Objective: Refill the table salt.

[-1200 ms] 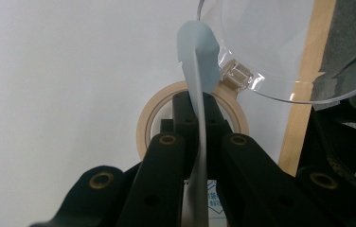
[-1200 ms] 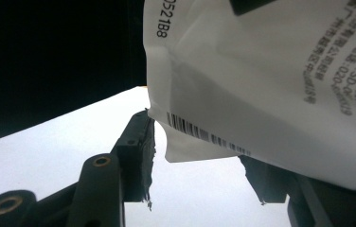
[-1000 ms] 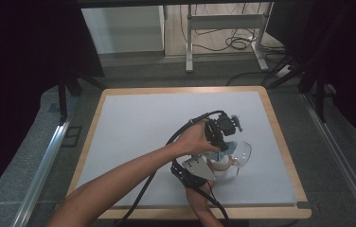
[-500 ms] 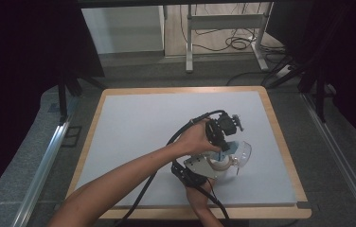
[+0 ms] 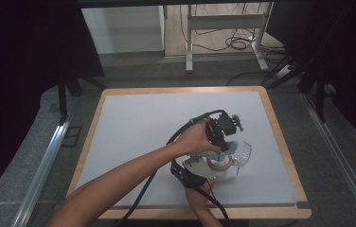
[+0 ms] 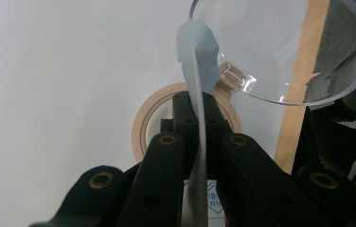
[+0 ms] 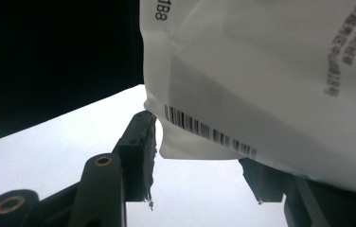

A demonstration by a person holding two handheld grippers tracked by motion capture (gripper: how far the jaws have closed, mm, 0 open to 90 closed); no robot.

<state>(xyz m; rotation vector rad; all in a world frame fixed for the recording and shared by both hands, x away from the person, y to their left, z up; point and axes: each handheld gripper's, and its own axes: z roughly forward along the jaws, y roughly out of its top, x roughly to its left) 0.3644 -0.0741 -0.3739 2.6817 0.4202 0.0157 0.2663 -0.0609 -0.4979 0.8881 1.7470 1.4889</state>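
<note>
Two grippers are worked close together at the near right of the table. Nearest, the right gripper is held with its jaws partly parted around the lower edge of a white packet (a barcode is printed there); whether the pads truly press on it cannot be told. Just beyond, the left gripper is clamped tight on a pale blue strip, above a roll of tape and beside a clear bowl. The strip is probably best drawn slowly and straight, with the packet kept steady.
</note>
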